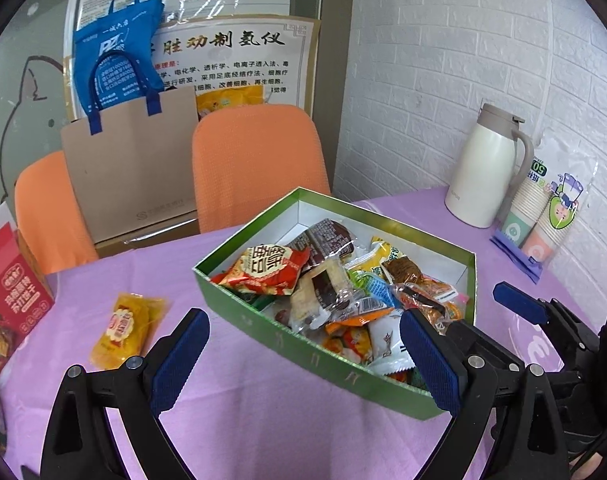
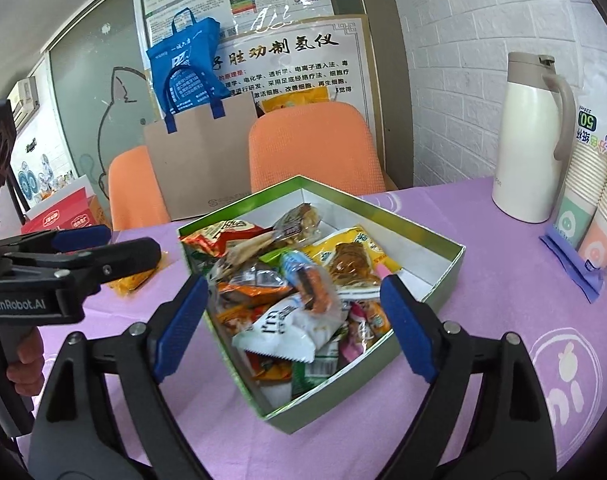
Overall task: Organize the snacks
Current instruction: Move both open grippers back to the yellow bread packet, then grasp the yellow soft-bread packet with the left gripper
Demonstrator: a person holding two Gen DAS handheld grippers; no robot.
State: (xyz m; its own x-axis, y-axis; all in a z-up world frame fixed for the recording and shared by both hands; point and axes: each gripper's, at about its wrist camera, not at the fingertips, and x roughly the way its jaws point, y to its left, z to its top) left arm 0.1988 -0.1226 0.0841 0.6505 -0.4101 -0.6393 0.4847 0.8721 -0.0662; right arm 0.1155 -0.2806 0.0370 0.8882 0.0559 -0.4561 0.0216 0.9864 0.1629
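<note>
Your left gripper (image 1: 303, 360) and right gripper (image 2: 293, 324) both gape wide, holding nothing. Mid-frame, the green box (image 1: 239, 300) brims with snacks. Lower left, one yellow packet (image 1: 123, 328) lies on the purple tablecloth (image 1: 263, 420); I'd reach for it next.

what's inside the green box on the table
The green box holds a loose heap of wrapped snacks: a red packet, a white packet, a yellow one. Lower layers are covered.
</note>
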